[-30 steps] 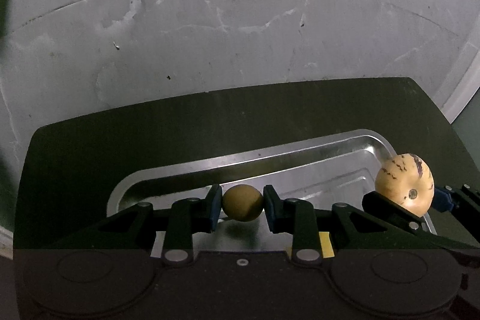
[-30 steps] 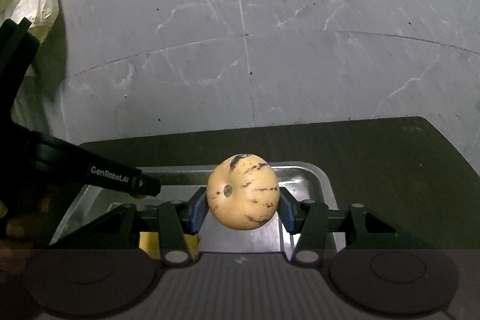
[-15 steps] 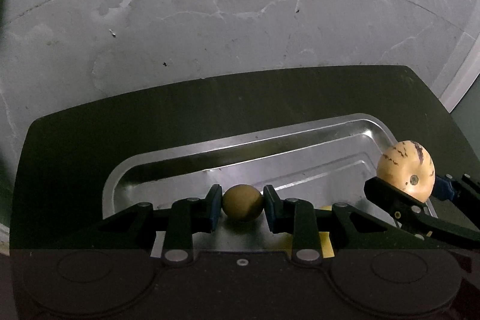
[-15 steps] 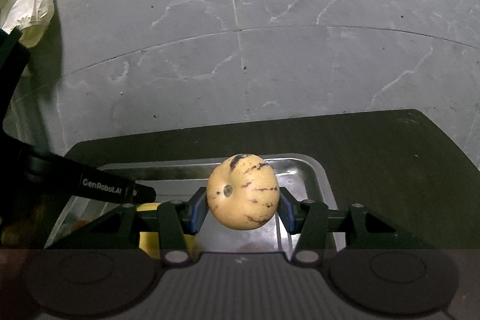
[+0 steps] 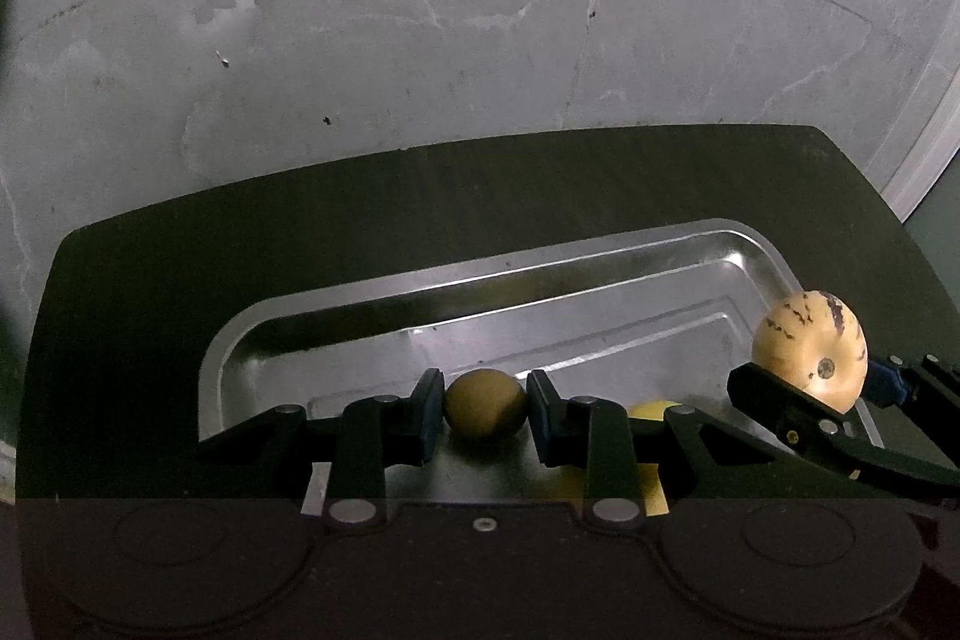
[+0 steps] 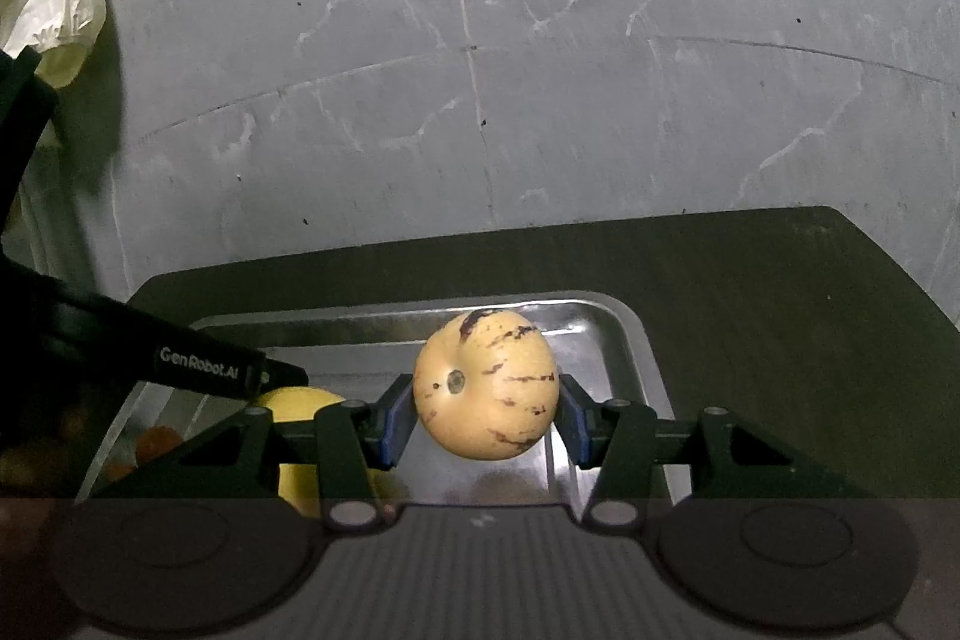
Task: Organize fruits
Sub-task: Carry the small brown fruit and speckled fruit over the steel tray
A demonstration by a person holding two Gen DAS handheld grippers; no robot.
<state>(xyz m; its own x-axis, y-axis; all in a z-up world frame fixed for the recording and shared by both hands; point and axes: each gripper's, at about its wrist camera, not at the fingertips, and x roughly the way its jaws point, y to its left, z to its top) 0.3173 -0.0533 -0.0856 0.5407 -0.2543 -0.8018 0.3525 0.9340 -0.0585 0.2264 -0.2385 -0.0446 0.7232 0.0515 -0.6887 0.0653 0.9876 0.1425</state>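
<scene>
Left claw (image 5: 486, 403): clamped on brown fruit (image 5: 485, 405). Right claw (image 6: 486, 409): clamped on streaked melon (image 6: 486, 385). Both over tray (image 5: 600, 262); lower, then release clear of yellow fruit (image 6: 300, 400).

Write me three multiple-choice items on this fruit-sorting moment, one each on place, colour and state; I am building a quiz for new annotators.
1. What lies directly under the held fruits?
A. metal tray
B. wicker basket
C. sink

2. What colour is the fruit in the left hand-held gripper?
A. red
B. brown
C. green

3. What state is the right hand-held gripper in?
A. wide open
B. out of view
C. shut on a fruit

Key:
1 A: the metal tray shines beneath both.
2 B: the left hand-held gripper clamps a round brown fruit.
3 C: the right hand-held gripper pinches a purple-streaked pepino melon.
</scene>
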